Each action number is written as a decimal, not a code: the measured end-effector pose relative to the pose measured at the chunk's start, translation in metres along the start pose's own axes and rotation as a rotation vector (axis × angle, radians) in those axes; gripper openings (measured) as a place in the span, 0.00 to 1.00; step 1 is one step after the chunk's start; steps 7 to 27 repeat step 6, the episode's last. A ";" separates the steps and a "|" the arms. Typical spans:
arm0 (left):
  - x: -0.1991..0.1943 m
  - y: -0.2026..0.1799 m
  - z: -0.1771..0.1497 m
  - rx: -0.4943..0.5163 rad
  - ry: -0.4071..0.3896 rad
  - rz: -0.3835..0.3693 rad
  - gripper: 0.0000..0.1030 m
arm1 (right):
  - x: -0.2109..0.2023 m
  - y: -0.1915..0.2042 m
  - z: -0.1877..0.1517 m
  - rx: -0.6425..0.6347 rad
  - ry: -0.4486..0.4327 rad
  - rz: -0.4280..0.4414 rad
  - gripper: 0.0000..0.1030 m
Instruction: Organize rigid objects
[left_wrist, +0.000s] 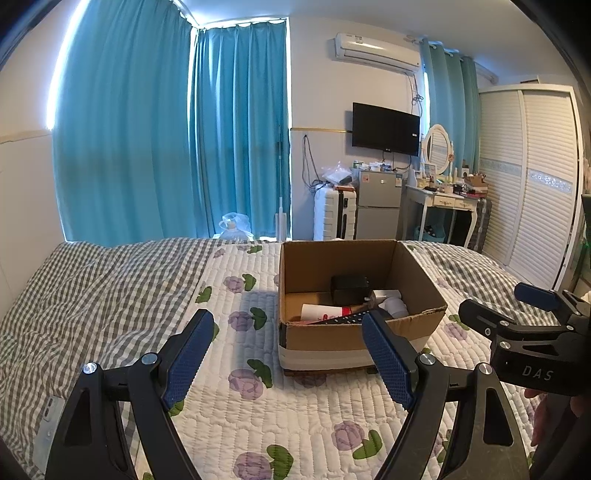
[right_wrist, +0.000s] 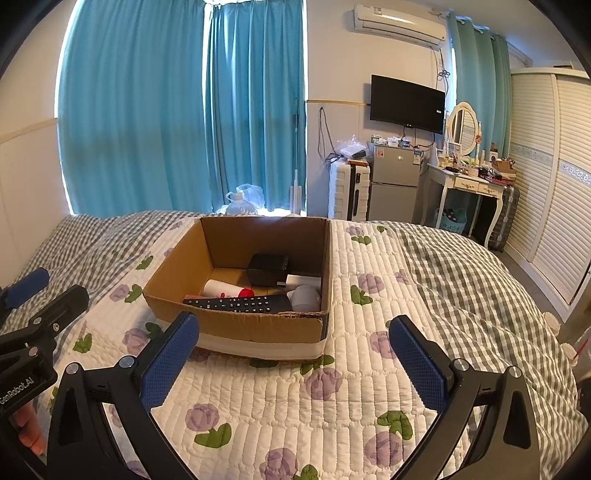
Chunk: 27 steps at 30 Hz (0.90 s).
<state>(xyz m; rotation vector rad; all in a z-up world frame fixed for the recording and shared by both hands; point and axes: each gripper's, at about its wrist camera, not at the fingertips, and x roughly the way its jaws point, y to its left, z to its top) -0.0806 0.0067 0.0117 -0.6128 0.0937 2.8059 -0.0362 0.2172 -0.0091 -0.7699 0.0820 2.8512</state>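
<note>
Location: a home bedroom, as I read it. Bed (right_wrist: 424, 266) with floral quilt and checked sheet; teal curtains (right_wrist: 184, 110); wall air conditioner (right_wrist: 399, 20); mounted television (right_wrist: 408, 103); small fridge (right_wrist: 393, 181); dressing table (right_wrist: 472, 184) with oval mirror (right_wrist: 463, 129); louvred wardrobe (right_wrist: 546, 184).

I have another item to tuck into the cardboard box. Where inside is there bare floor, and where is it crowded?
Bare floor shows in the cardboard box at its far left corner, behind the white tube and beside the black adapter. The near and right side is crowded: remote control, tube and white objects packed together.
</note>
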 end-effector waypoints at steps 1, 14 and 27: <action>0.000 0.000 -0.001 -0.002 0.000 -0.001 0.82 | 0.000 0.000 0.000 0.001 -0.001 0.000 1.00; 0.002 0.001 -0.002 -0.006 0.011 -0.003 0.82 | 0.001 -0.002 -0.002 0.001 0.003 -0.002 1.00; 0.002 0.001 -0.002 -0.006 0.011 -0.003 0.82 | 0.001 -0.002 -0.002 0.001 0.003 -0.002 1.00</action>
